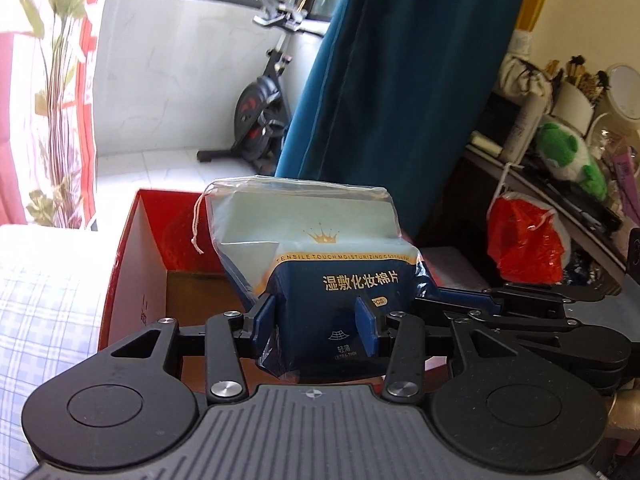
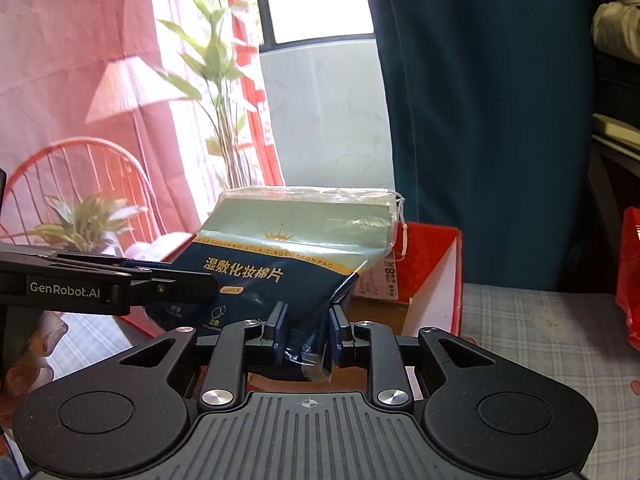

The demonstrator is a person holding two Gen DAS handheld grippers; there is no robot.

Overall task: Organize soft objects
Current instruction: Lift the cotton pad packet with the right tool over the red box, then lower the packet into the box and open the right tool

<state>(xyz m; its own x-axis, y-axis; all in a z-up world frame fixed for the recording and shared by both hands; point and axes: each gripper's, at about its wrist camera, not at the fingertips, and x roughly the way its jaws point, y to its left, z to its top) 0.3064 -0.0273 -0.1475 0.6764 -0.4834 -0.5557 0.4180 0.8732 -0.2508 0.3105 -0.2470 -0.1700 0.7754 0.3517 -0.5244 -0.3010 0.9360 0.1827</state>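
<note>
Our left gripper has its jaws set narrow, and the blue pads press on both sides of the dark bottom part of the cotton pad bag. So our left gripper holds the bag. Our right gripper has its jaws almost together around a crinkled bottom corner of the same bag. The plastic sits between the pads, but we cannot tell if they pinch it or have let it go.

The bag is up in the air between our two grippers. It hangs over the open red box, close to the box's near edge. The box sits on the checked bed cover.

We think the bag is light and squishy, because it is thin plastic full of soft cotton pads. The plastic looks shiny, so it may slip. The clear top with the white string is floppy and would bend, so it is not a good place to hold. The full, fat bottom part is the best place, and that is where we hold it now. We should squeeze softly so we do not squash it.

Both grippers point forward and tip down a little toward the box. They sit side by side, and each one shows at the edge of the other's view.
</note>
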